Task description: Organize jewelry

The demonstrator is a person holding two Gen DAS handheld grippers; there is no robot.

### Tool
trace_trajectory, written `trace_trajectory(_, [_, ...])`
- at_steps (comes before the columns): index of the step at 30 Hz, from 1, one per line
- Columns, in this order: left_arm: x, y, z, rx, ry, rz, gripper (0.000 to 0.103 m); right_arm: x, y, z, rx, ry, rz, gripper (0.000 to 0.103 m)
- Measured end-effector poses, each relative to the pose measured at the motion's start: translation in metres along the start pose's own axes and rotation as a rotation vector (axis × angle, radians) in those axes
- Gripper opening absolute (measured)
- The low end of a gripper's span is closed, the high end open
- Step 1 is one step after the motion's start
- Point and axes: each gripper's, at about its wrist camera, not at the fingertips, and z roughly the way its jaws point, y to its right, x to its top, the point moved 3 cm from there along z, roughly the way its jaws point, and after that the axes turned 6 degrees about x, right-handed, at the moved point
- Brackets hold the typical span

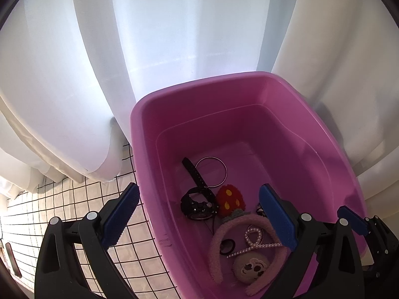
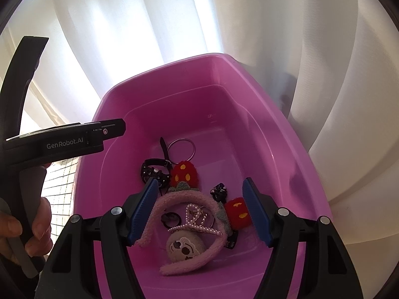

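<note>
- Down in the pink tub, against the white curtain, lies the whole heap of jewelry: a fuzzy pink headband, a pearl tiara, a black watch, a thin metal bangle, red plush clips and a round plush face.
- Right tongs hang spread wide over the heap, holding nothing; the headband's arch and the tiara sit directly between and below the fingers.
- Left tongs are also spread and empty, straddling the tub's left wall, one finger over the checked cloth outside, the other over the pile.
- Seen from the right camera, the headband's long axis runs from the near left finger back toward the bottom of the tub, curving round the plush face.
- I judge the right hand nearer and better centred for a pick; the tiara overlaps the headband, so lifting either may drag the other.
</note>
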Motion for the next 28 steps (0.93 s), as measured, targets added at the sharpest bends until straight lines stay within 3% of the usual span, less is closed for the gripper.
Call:
trace_trajectory(17, [-0.006, -0.004, -0.010, -0.006, 0.032, 0.000, 0.097, -0.005, -0.008, -0.002, 0.003, -0.005, -0.016, 0.067])
trace_trajectory(28, [-0.009, -0.006, -0.009, 0.024, -0.005, -0.006, 0.097, -0.005, -0.008, -0.004, 0.007, -0.002, -0.020, 0.067])
